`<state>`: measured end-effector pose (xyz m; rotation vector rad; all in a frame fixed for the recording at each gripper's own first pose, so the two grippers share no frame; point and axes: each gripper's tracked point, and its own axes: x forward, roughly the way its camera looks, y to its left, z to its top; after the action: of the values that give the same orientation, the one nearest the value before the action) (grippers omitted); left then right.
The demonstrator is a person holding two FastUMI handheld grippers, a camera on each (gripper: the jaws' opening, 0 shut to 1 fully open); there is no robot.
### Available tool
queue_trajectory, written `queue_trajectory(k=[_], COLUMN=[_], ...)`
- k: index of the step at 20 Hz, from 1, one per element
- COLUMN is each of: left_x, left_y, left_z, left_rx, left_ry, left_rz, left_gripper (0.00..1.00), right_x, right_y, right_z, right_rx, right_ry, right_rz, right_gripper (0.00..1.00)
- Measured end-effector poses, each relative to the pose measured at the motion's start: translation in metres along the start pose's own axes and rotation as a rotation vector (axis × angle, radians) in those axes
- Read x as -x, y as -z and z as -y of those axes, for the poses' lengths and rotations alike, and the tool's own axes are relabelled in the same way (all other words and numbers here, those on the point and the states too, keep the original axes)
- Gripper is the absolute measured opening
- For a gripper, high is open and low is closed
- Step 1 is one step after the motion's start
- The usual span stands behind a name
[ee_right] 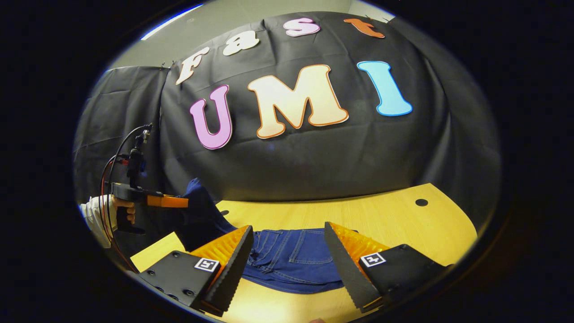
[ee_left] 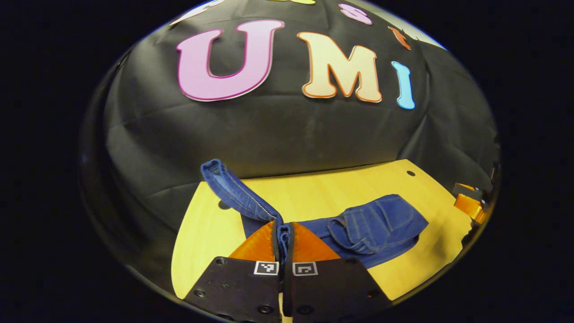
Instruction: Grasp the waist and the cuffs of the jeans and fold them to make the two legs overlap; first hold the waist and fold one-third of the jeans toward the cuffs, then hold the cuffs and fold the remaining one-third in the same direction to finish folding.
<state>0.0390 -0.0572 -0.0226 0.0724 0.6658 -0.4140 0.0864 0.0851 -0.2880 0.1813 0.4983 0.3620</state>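
The jeans [ee_right: 291, 260] are lying on the tabletop [ee_right: 381, 215], their waist end sitting between the right tongs' [ee_right: 289, 264] spread fingers. The left tongs [ee_left: 283, 237] are pinching a raised cuff [ee_left: 233, 188] before the booth wall.

I see both round pictures lit evenly from above, moderately bright. The surface [ee_left: 314, 188] glows warm beyond my left tool [ee_left: 283, 242]; a soft shadow sits under the jeans [ee_right: 291, 260] between my right tool [ee_right: 289, 264] fingers. Fisheye distortion bends straight edges into curves and dims the rim. Focus is sharp, without glare.
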Motion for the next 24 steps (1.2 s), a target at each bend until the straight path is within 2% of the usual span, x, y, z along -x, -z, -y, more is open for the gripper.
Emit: queue_trajectory(k=[5, 10, 16, 18, 21, 22, 24], left_x=[-0.019, -0.048, -0.088, -0.096, -0.103, -0.103, -0.090], left_y=[-0.023, -0.037, -0.027, -0.009, 0.010, 0.014, 0.012], left_z=[0.072, 0.131, 0.194, 0.210, 0.222, 0.229, 0.241], left_rx=[-0.017, -0.016, -0.034, -0.042, -0.035, -0.018, -0.008], left_ry=[0.071, 0.117, 0.131, 0.130, 0.088, 0.080, 0.090], left_rz=[0.034, 0.061, 0.065, 0.030, 0.025, 0.040, 0.081], left_gripper=[0.00, 0.00, 0.00, 0.00, 0.00, 0.04, 0.42], right_x=[0.017, 0.038, 0.054, 0.058, 0.058, 0.057, 0.056], right_y=[-0.007, -0.016, -0.015, -0.014, -0.014, -0.014, -0.017], right_z=[0.030, 0.069, 0.109, 0.116, 0.119, 0.119, 0.118], right_rx=[-0.005, 0.001, 0.003, 0.016, 0.045, 0.056, 0.065], right_ry=[0.006, 0.044, 0.082, 0.078, 0.042, 0.025, 0.002], right_rz=[0.005, 0.016, 0.010, 0.008, 0.006, 0.000, 0.002], right_gripper=[0.98, 0.98, 0.98, 0.98, 0.98, 0.94, 0.98])
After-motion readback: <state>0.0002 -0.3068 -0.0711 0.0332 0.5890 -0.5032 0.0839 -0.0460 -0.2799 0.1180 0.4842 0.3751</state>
